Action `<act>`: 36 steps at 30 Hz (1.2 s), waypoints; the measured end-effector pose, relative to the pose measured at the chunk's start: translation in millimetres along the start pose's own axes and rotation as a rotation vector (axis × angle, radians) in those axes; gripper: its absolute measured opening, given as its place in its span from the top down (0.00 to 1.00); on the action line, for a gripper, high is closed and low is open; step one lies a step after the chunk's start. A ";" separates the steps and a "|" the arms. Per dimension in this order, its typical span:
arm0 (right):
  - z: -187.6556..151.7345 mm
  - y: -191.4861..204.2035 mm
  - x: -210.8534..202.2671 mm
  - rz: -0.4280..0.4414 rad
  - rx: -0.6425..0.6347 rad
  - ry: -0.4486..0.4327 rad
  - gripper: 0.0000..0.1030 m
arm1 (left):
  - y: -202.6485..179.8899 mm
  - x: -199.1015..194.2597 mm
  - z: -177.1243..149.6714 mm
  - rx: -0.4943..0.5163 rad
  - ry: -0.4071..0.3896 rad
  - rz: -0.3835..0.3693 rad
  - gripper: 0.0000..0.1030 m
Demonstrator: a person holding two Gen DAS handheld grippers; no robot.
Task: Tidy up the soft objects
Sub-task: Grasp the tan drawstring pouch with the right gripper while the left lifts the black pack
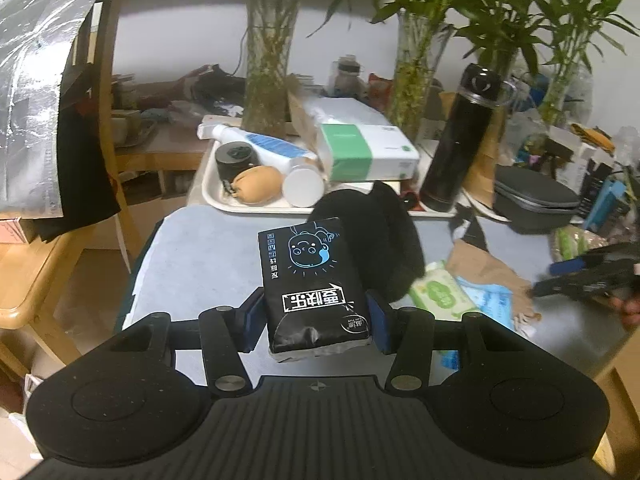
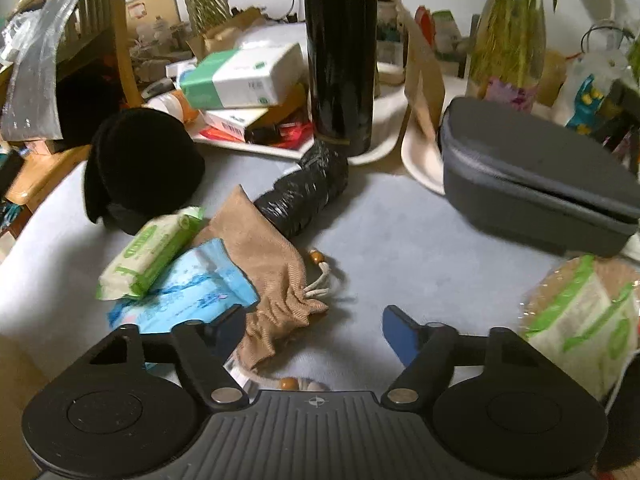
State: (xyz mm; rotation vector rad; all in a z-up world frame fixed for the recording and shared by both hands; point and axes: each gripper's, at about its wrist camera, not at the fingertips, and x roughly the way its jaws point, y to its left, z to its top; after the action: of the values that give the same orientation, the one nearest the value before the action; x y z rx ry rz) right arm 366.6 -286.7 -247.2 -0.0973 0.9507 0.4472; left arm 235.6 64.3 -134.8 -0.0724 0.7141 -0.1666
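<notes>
My left gripper (image 1: 316, 316) is shut on a black tissue pack (image 1: 316, 280) with a blue cartoon face, held above the blue-grey table mat (image 1: 208, 256). A black soft hat (image 1: 372, 236) lies just beyond it. My right gripper (image 2: 314, 332) is open and empty, low over the mat (image 2: 420, 248). Its left finger (image 2: 224, 330) lies over the tan drawstring pouch (image 2: 264, 264). Left of the pouch lie a green wet-wipe pack (image 2: 156, 252), a light blue tissue pack (image 2: 188, 292) and the black hat (image 2: 140, 164). A black crinkled roll (image 2: 308, 188) lies behind the pouch.
A white tray (image 1: 212, 196) holds a tube, a jar, a tan ball and a green-white tissue box (image 1: 368, 152). A black flask (image 2: 340, 52), a grey zip case (image 2: 532, 176), plant vases (image 1: 268, 68) and a bagged green-white pack (image 2: 584, 316) crowd the back and right. A wooden chair (image 1: 32, 276) stands left.
</notes>
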 end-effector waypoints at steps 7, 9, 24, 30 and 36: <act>2.9 5.7 25.8 -0.017 -0.029 0.011 0.36 | -4.4 -4.4 1.0 0.002 -0.013 -0.020 0.51; 4.1 8.5 30.3 -0.017 -0.041 0.013 0.37 | -5.4 -5.8 1.7 0.002 -0.018 -0.022 0.51; 8.7 24.6 -2.2 0.041 -0.063 -0.014 0.90 | -20.6 -27.1 12.1 0.009 -0.055 -0.042 0.51; 17.0 30.7 -53.8 0.029 -0.078 -0.105 0.90 | -29.7 -48.4 17.9 0.028 -0.084 -0.048 0.51; 23.3 33.2 -103.9 0.008 -0.065 -0.208 0.90 | -42.5 -70.6 24.0 0.048 -0.115 -0.062 0.51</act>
State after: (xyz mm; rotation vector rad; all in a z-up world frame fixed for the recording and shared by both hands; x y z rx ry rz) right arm 319.0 -284.2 -146.4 -0.1040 0.7330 0.4859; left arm 193.6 35.1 -66.0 -0.0575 0.5935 -0.2372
